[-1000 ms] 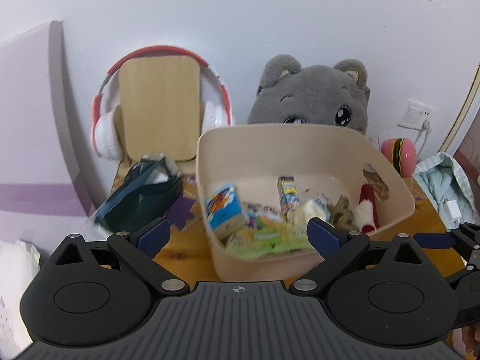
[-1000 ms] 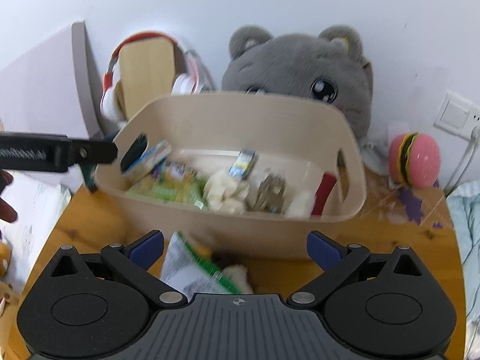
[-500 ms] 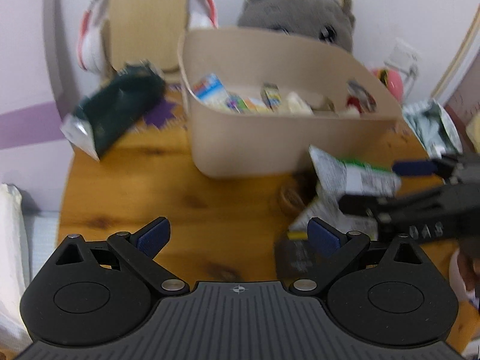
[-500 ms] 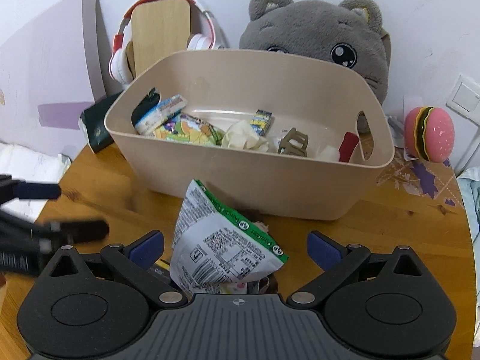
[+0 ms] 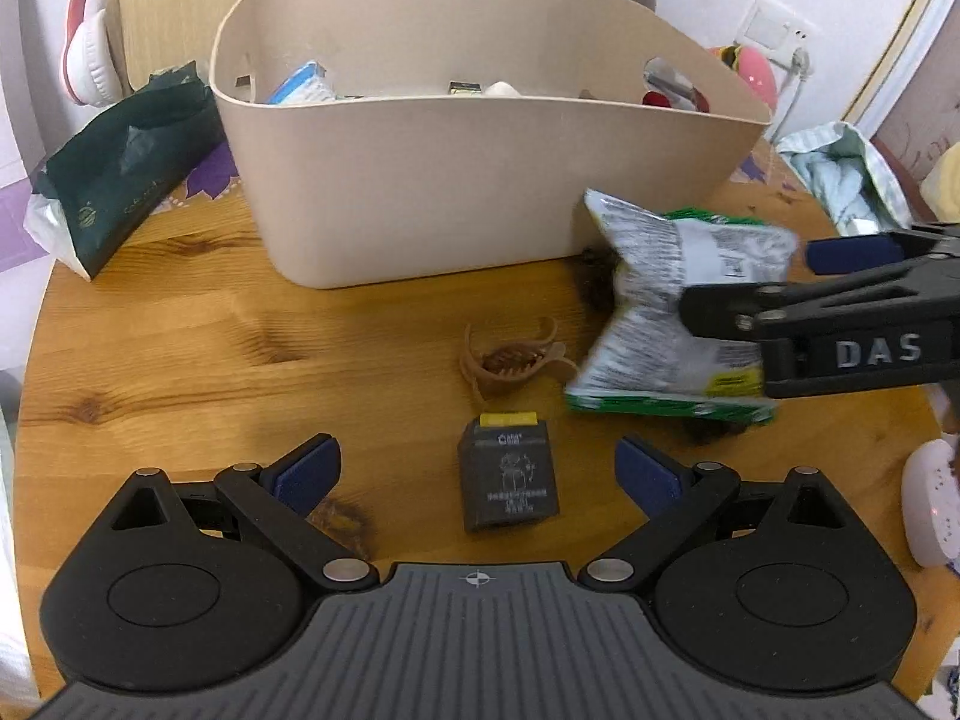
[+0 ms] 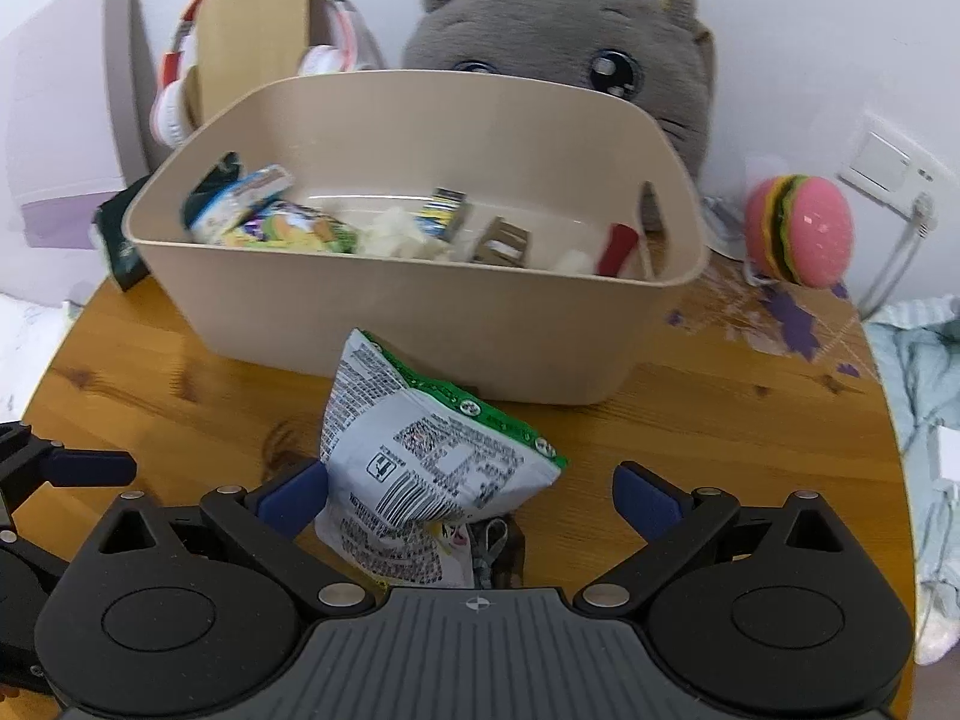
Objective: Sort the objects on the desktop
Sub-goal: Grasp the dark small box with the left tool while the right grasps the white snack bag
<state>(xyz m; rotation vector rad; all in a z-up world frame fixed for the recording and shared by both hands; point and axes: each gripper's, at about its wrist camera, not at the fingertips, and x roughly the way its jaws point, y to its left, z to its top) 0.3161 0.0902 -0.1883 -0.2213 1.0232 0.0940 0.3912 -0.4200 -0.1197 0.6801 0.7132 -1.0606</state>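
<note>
The round wooden table (image 5: 180, 360) fills the lower half of both views. On it, in the upper centre of each frame, stands the beige storage bin (image 5: 480, 180), already holding small packets, a little carton and a red-and-white item (seen best from the right wrist view). Behind the bin, at the top of the frame, a grey plush cat (image 6: 558, 54) peers over its rim, and to the upper left a pair of red-and-white headphones (image 6: 180, 90) hangs around a wooden board (image 6: 252, 48). A dark green bag (image 5: 126, 162) lies at the left of the left wrist view, just beside the bin.

The right gripper (image 6: 471, 495) has its jaws spread wide; the green-and-white snack packet (image 6: 420, 468) stands between them, its left edge against the left blue pad, the right pad well apart from it. In the left wrist view that packet (image 5: 672, 312) sits right of centre, in front of the bin. The left gripper (image 5: 477, 468) is likewise released and grasps nothing.

A pink burger toy (image 6: 798, 231) sits at the right of the right wrist view. A small dark box (image 5: 507, 483) with a yellow top edge lies between the left gripper's pads, untouched. Just above it in frame rests a brown hair claw clip (image 5: 510, 357), near the packet.
</note>
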